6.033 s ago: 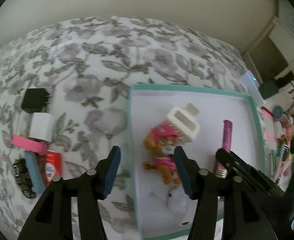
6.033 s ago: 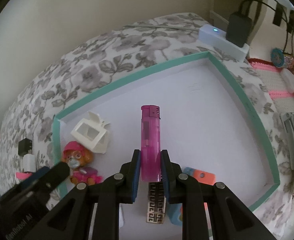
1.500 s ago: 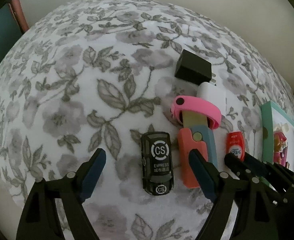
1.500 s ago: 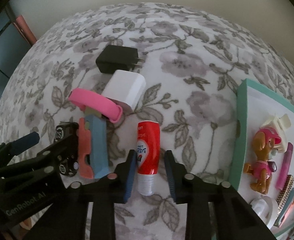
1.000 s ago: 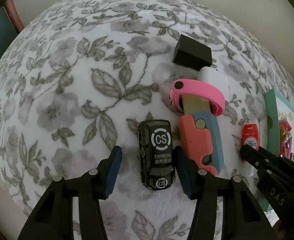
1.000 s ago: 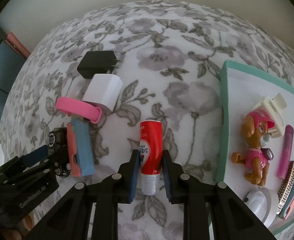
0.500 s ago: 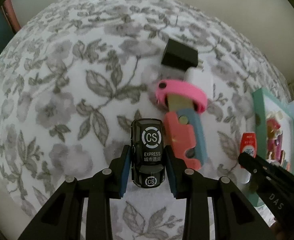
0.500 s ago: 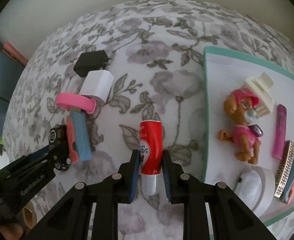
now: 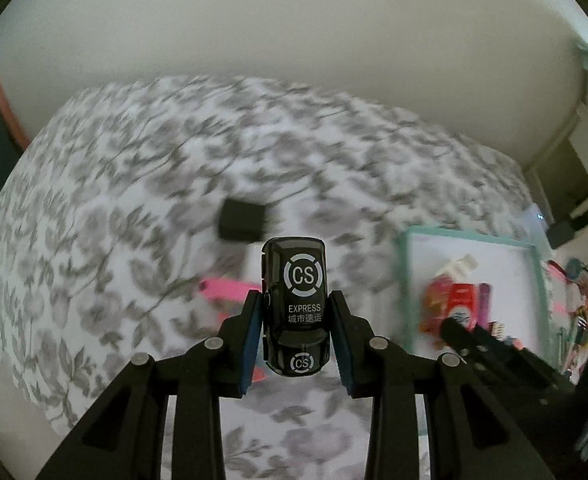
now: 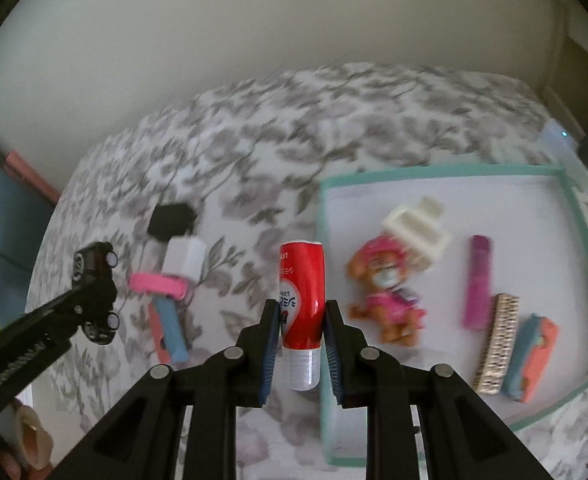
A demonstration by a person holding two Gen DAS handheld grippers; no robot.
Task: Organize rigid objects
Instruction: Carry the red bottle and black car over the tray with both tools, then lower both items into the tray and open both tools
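My left gripper point(image 9: 295, 328) is shut on a black toy car point(image 9: 294, 304) marked "CS EXPRESS", held up off the flowered cloth; the car point(image 10: 96, 292) also shows from below in the right wrist view. My right gripper point(image 10: 298, 340) is shut on a red tube with a white cap point(image 10: 301, 308), lifted near the left rim of the teal-edged white tray point(image 10: 321, 264). Inside the tray lie a pink dog figure point(image 10: 385, 300), a white clip point(image 10: 415, 228), a pink lighter point(image 10: 478, 280), a patterned bar point(image 10: 497, 344) and an orange-and-blue piece point(image 10: 531, 356).
On the cloth at the left lie a black charger point(image 10: 172, 220), a white charger point(image 10: 184, 258), a pink band point(image 10: 158, 285) and an orange-and-blue block point(image 10: 170, 332). A white box with a light point(image 10: 555, 138) and cables stand past the tray's far right corner.
Both grippers have risen off the cloth with their loads and swung right toward the tray. The left jaws closed on the car about half a second ago.
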